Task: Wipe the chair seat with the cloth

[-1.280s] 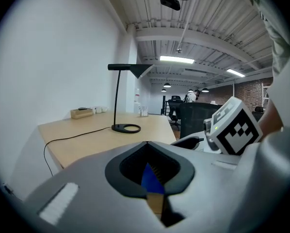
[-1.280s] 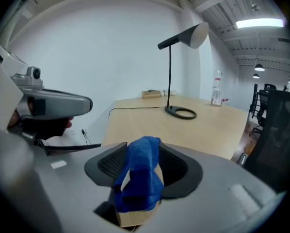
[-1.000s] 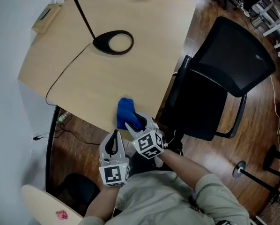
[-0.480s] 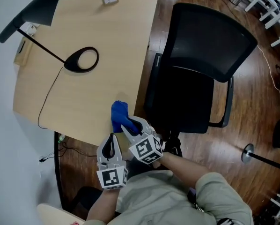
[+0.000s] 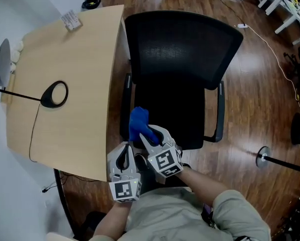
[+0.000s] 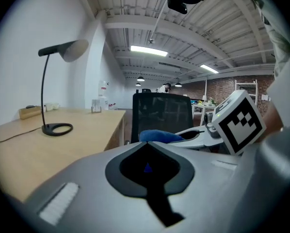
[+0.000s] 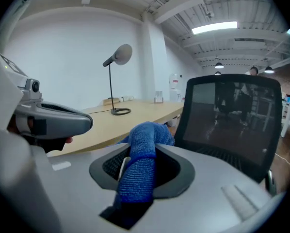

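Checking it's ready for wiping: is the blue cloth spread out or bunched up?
Bunched up: the cloth is a rolled wad in the right tool, whose jaws have just closed on it, one end poking out.

Seeing chair standing just right of tabletop, backrest on far side; lamp base sitting on tabletop's left part; cloth hanging over chair seat, near-left corner, beside tabletop edge.

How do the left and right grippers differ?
The right gripper has just closed on the blue cloth; the left gripper is shut on nothing. The right gripper reaches over the chair seat; the left gripper sits further back, beside the desk. Both point toward that seat.
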The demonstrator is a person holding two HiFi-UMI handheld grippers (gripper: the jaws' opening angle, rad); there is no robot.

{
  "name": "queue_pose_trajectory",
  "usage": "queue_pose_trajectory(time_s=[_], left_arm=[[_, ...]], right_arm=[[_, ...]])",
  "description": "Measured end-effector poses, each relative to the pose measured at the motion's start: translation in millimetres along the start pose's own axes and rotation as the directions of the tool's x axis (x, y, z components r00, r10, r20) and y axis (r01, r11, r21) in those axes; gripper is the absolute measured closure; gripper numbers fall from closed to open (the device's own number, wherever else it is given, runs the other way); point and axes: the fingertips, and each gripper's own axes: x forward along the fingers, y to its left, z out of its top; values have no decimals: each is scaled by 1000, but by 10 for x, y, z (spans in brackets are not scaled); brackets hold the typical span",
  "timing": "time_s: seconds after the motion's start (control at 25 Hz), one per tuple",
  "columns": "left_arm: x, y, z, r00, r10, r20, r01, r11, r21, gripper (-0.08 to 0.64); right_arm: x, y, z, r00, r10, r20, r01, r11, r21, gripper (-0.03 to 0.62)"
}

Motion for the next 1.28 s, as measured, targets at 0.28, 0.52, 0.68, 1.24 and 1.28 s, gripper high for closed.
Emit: queue_pose_trajectory(time_s=[0.28,0.52,0.68,1.24,1.28], left_arm=[[914,-741,-294,1000,-20,-21,16,988,-155,555],[1560,-640,-610,1000,6,-15,-9,982,-187,555],[1863,-428,-1027,998,34,-60,-42,988,-147,555],[2295,-58,-2118,983,37,-177,-59,991,-117,555],[2307,-43,-2160,983,37,-182,-60,991,-120,555]], right_arm=[[-38,-1061,-612,998,-44,-32,47,995,89,485],[450,-1503,-972,997,-69,-46,74,990,121,486],[837,-1597,-1195,997,-66,-35,70,990,119,489],[2402,-1629,-1913,991,-1,-135,14,995,101,488],[2490,-1592,-1923,990,10,-141,3,996,93,488]])
